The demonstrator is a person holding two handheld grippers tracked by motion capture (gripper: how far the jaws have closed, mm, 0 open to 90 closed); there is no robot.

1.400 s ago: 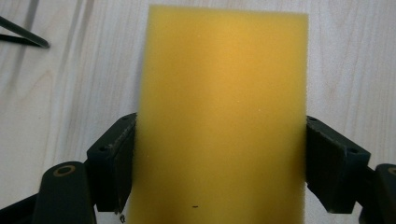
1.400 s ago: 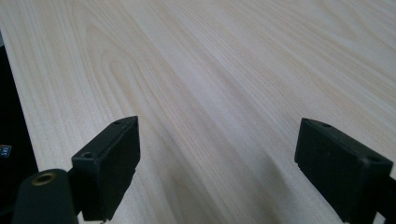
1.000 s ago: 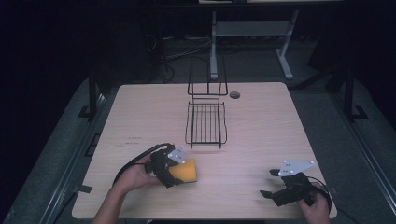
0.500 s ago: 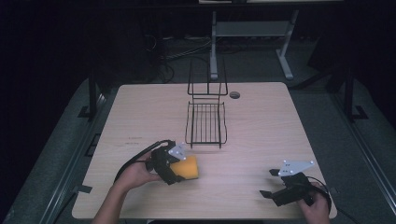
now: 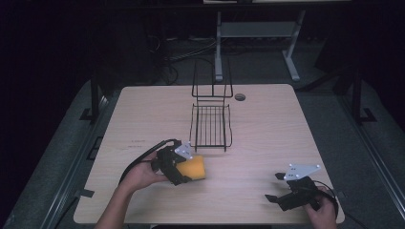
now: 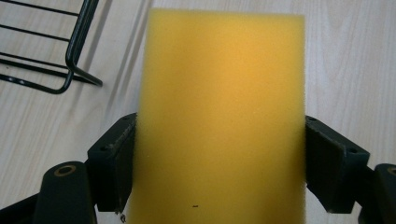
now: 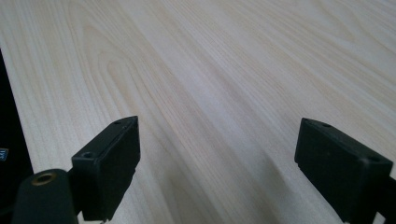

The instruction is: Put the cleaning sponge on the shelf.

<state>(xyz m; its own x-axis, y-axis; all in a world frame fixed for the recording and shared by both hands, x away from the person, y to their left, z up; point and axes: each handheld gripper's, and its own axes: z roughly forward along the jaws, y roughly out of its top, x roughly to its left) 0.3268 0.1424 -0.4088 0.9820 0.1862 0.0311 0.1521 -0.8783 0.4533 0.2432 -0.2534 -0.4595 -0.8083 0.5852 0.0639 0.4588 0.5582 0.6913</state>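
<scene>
The left gripper (image 5: 184,168) is clamping a yellow sponge (image 6: 219,116), a wire rack (image 5: 210,125) just beyond it; the right gripper (image 7: 219,168) is hovering, jaws apart, over bare counter (image 7: 224,70).

Yellow rectangular foam sponge (image 6: 219,116), matt, fine porous open-cell surface, slightly fuzzy edges, pressed on both sides between the matt black plastic fingers (image 6: 112,172) of the left gripper (image 5: 184,172). Pale wood-grain table top (image 7: 210,70), smooth, low sheen, long straight grain lines running under and ahead of the right gripper's (image 5: 278,187) matt black plastic fingers (image 7: 109,163), brass-coloured metal eyelet just behind them. Black wire metal rack (image 5: 211,125) beyond the left fingers, thin smooth rods, slight gloss. Grey plates on both grippers, flat, matt.
</scene>
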